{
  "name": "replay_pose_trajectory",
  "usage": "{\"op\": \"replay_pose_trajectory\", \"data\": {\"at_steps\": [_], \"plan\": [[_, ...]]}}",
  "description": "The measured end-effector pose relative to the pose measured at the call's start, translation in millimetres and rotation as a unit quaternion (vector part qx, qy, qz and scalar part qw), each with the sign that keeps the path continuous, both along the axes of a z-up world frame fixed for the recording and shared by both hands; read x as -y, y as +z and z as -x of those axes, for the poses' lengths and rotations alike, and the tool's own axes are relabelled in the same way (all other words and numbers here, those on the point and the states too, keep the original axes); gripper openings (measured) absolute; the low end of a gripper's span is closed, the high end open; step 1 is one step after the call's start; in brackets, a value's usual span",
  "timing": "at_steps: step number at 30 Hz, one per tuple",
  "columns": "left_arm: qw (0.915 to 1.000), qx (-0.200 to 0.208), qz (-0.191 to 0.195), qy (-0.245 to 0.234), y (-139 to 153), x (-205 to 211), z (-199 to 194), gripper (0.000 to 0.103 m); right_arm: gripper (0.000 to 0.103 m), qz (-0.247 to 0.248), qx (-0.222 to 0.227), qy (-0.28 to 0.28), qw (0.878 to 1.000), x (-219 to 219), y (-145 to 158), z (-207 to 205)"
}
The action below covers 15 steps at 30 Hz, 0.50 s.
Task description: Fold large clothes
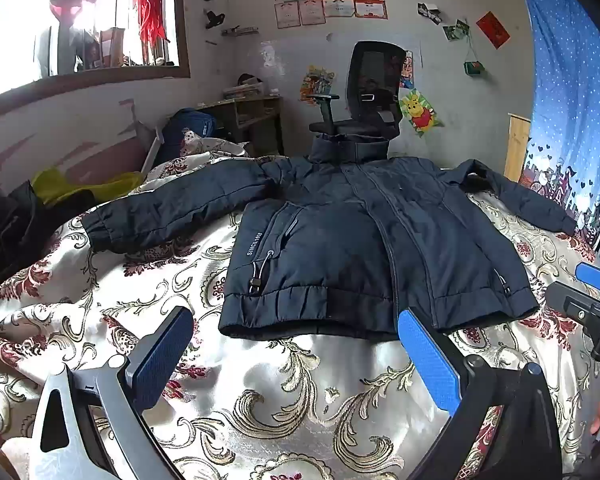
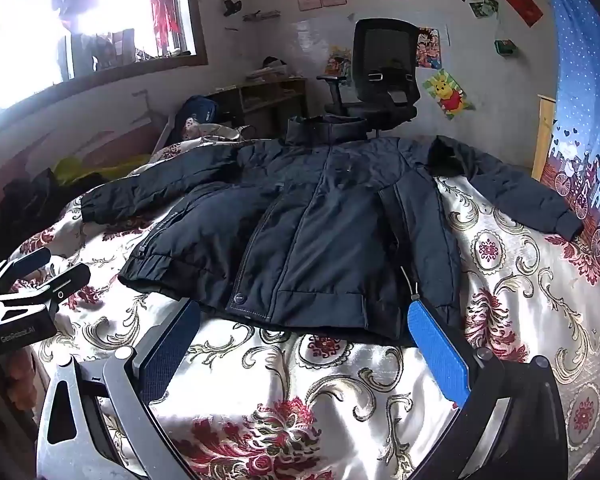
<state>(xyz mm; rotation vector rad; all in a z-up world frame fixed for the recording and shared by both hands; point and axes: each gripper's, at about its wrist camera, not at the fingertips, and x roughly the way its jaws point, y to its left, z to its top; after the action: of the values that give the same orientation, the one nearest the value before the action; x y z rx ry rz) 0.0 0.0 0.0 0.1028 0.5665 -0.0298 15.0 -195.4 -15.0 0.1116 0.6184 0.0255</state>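
A dark navy padded jacket [image 1: 356, 240] lies flat and front up on the patterned bedspread [image 1: 276, 392], zipped, both sleeves spread out sideways, collar toward the far end. It also shows in the right wrist view [image 2: 320, 224]. My left gripper [image 1: 296, 344] is open and empty, hovering just short of the jacket's hem. My right gripper [image 2: 304, 332] is open and empty, at the hem near the right pocket. Each gripper shows at the edge of the other's view: the right one [image 1: 592, 280], the left one [image 2: 48, 268].
A black office chair [image 1: 364, 96] stands beyond the bed's far end, next to a wooden desk [image 1: 252, 120]. Dark and yellow clothes [image 1: 60, 196] are piled at the bed's left. A blue curtain [image 1: 572, 112] hangs on the right.
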Motion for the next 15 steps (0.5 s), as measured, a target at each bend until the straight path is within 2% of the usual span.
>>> {"op": "replay_pose_trajectory", "data": {"at_steps": [15], "plan": [[1.0000, 0.000, -0.001, -0.001, 0.3, 0.1, 0.2, 0.103, 0.102, -0.003, -0.004, 0.000, 1.000, 1.5, 0.4, -0.2]]}}
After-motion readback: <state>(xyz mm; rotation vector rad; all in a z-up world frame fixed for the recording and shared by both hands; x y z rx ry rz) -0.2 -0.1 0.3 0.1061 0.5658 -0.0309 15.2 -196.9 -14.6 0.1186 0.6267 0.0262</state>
